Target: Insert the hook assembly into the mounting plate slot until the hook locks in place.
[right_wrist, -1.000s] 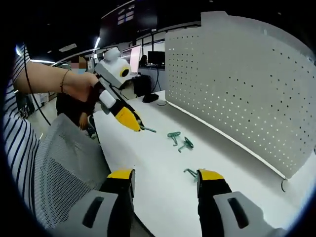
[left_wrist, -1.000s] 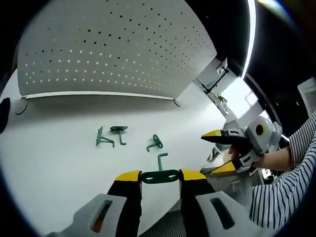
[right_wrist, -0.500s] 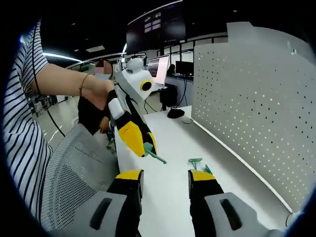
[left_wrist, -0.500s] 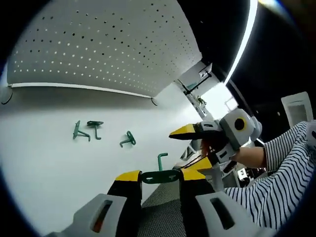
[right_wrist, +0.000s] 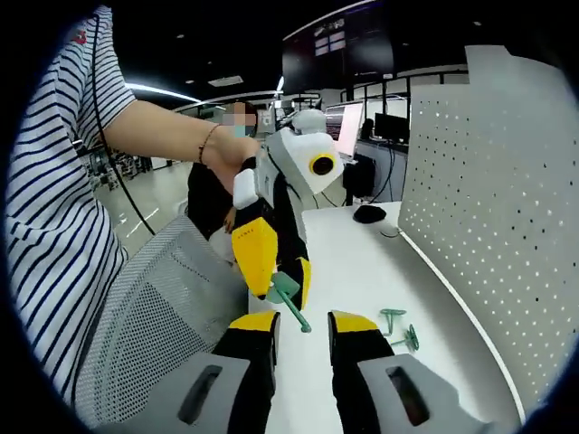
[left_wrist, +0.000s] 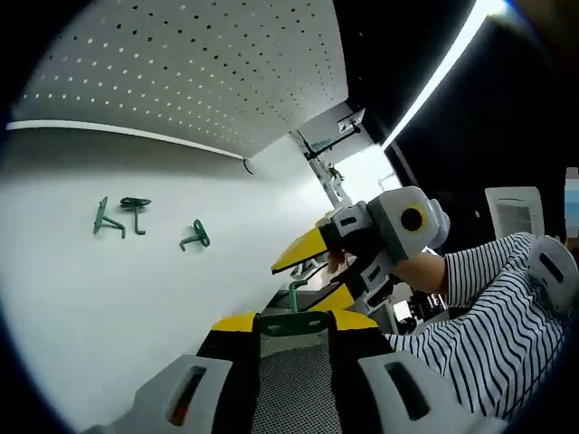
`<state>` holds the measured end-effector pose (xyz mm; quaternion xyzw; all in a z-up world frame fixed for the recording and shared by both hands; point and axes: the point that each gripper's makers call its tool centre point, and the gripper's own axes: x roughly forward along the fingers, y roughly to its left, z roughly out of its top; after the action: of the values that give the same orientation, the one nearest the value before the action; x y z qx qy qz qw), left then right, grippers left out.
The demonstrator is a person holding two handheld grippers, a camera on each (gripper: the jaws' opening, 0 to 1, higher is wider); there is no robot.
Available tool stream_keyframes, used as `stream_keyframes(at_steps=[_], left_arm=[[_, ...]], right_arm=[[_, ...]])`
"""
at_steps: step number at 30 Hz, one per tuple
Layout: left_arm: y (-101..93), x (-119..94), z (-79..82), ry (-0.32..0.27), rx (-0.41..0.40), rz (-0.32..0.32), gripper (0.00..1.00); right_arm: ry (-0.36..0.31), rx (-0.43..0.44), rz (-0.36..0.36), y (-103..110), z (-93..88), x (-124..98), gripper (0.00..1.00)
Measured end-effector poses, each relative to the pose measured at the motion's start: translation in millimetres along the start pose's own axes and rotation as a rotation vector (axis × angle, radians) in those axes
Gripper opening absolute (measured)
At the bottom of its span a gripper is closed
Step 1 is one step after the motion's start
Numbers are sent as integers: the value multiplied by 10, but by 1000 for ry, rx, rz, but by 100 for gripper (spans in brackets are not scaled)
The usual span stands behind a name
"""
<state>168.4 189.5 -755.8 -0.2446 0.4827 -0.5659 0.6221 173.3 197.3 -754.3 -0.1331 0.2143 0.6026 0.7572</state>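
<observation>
My left gripper is shut on a green hook piece, gripping its flat base; the bent stem rises from it. In the right gripper view the left gripper hangs over the table edge, holding the hook piece with its stem pointing down between my right jaws. My right gripper is open, its yellow tips narrowly apart on either side of the stem's end. From the left gripper view, the right gripper comes in from the right, jaws spread around the stem.
A white pegboard stands along the far side of the white table. Three loose green hooks lie on it. A grey mesh chair sits beside the table edge. A black mouse lies further back.
Both grippers have come together at the table edge. My right jaws have narrowed around the held hook's stem. The left gripper keeps its hold on the hook piece.
</observation>
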Motion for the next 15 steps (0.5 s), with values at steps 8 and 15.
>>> stream_keyframes(at_steps=[8,15], left_arm=[[-47,20,-86,47,-26,-51,29],[-109,43,-135,60,-47,-92,29]], right_arm=[[-11,0,46,74,-4,7,14],[-5,-38,75,154,-5,49,7]])
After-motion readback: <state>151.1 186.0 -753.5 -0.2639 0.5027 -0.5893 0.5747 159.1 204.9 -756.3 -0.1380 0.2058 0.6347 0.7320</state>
